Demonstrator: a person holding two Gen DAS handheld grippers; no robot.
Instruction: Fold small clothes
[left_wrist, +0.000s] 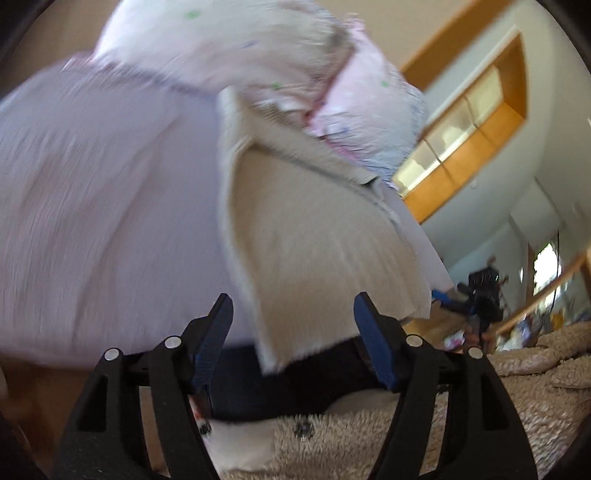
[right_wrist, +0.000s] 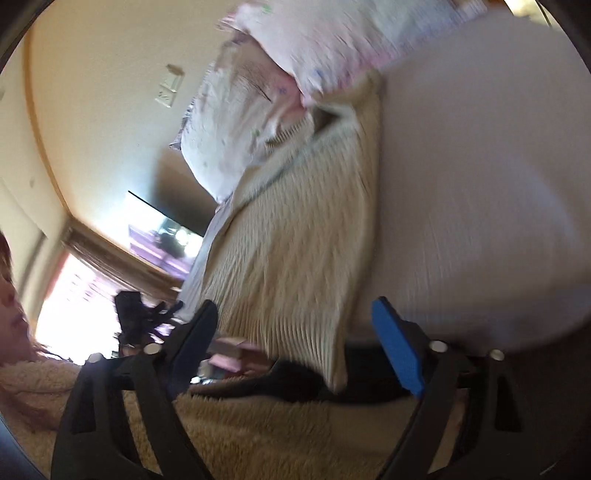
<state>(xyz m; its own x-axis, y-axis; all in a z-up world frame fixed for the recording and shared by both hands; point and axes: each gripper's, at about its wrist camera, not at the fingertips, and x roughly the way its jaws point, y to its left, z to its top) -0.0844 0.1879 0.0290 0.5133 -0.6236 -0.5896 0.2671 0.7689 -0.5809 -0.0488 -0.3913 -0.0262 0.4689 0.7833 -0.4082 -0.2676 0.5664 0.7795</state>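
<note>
A beige ribbed knit garment (left_wrist: 310, 240) lies on a pale lilac sheet (left_wrist: 92, 206), its lower edge hanging over the sheet's near edge. It also shows in the right wrist view (right_wrist: 295, 251). My left gripper (left_wrist: 293, 314) is open and empty, with its blue pads (left_wrist: 373, 339) either side of the garment's lower edge. My right gripper (right_wrist: 295, 321) is open and empty, its fingers (right_wrist: 397, 343) straddling the garment's lower corner. Both views are blurred by motion.
A pile of white and pink printed clothes (left_wrist: 295, 74) sits at the far end of the garment; it also shows in the right wrist view (right_wrist: 258, 103). A fluffy beige sleeve (right_wrist: 258, 424) fills the foreground. Walls, a wooden-framed window (left_wrist: 465, 125) and a dark tripod (left_wrist: 484, 295) lie beyond.
</note>
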